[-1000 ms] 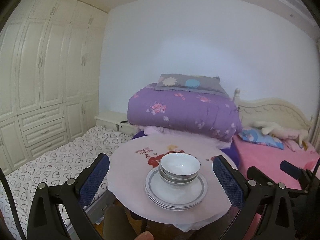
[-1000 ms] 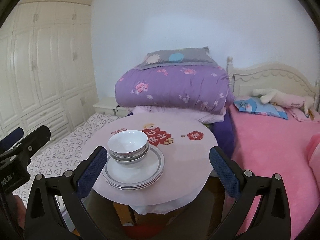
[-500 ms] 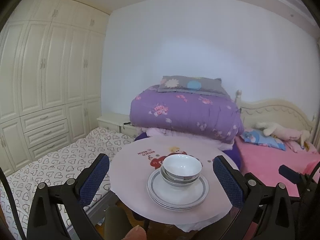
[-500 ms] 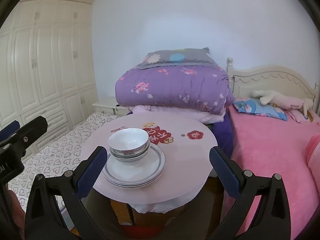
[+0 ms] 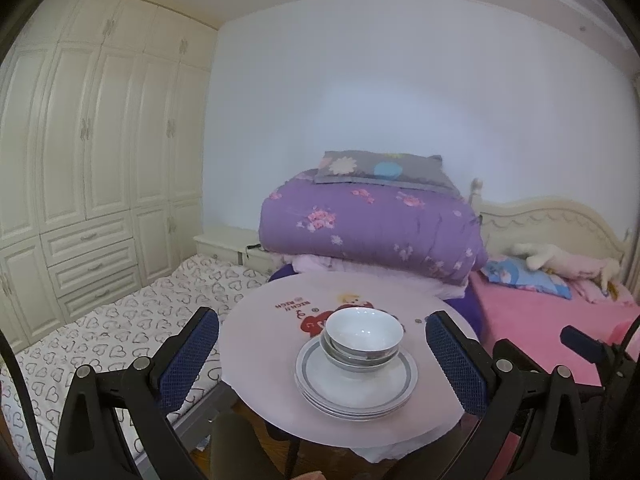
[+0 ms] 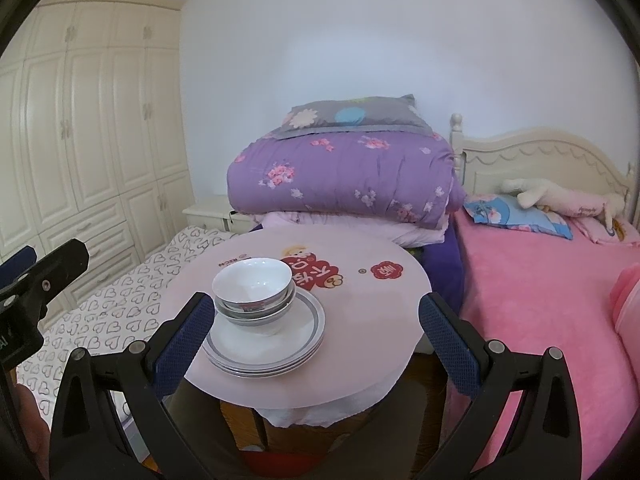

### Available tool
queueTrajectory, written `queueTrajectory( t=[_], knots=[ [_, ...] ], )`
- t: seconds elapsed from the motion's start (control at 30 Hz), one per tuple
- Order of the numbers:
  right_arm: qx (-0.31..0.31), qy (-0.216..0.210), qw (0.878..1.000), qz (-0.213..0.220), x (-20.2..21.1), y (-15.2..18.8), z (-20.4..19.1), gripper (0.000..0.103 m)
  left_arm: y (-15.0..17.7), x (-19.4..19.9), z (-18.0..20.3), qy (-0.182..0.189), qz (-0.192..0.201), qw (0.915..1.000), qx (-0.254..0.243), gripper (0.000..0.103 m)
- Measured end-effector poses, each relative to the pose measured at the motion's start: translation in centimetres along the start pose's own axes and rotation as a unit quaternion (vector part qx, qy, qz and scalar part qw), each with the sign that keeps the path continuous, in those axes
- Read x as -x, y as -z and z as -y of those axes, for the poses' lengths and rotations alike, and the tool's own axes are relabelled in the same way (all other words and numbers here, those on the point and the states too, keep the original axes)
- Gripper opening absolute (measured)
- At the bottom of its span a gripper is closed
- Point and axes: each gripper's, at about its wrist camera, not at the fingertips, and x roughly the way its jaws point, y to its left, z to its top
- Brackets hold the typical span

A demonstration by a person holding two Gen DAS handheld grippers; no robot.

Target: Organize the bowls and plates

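Observation:
A stack of white bowls (image 5: 363, 336) sits on a stack of white plates with grey rims (image 5: 356, 388) on a small round pink table (image 5: 264, 352). In the right wrist view the bowls (image 6: 254, 286) and plates (image 6: 268, 340) sit at the table's (image 6: 372, 320) left front. My left gripper (image 5: 322, 356) is open and empty, held back from the table with the stack between its fingers in view. My right gripper (image 6: 316, 340) is open and empty, also short of the table's front edge.
A folded purple quilt (image 5: 368, 224) with a grey pillow lies behind the table. A pink bed (image 6: 540, 300) is to the right, a heart-patterned bed (image 5: 120, 320) to the left, and white wardrobes (image 5: 80, 160) along the left wall.
Both grippers have drawn back and tilted up a little, so the table and stack sit lower and slightly smaller in view. The dishes have not moved.

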Motion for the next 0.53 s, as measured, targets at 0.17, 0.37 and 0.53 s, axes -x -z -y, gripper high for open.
queueTrajectory(
  t=[0.17,0.37,0.53],
  knots=[
    [-0.002,0.002,1.000,0.001,0.09,-0.03,0.25,0.103,-0.12,-0.21,0.01,0.002,-0.003,1.0000,0.003,0.102],
    [-0.002,0.000,1.000,-0.002,0.08,0.06,0.26,0.103,-0.15,-0.55,-0.03,0.009,-0.006,0.9999,0.003,0.102],
    [-0.003,-0.001,1.000,-0.002,0.16,0.10,0.12,0.103,-0.19,-0.57,0.12,0.012,-0.002,0.9999,-0.004,0.102]
  ],
)
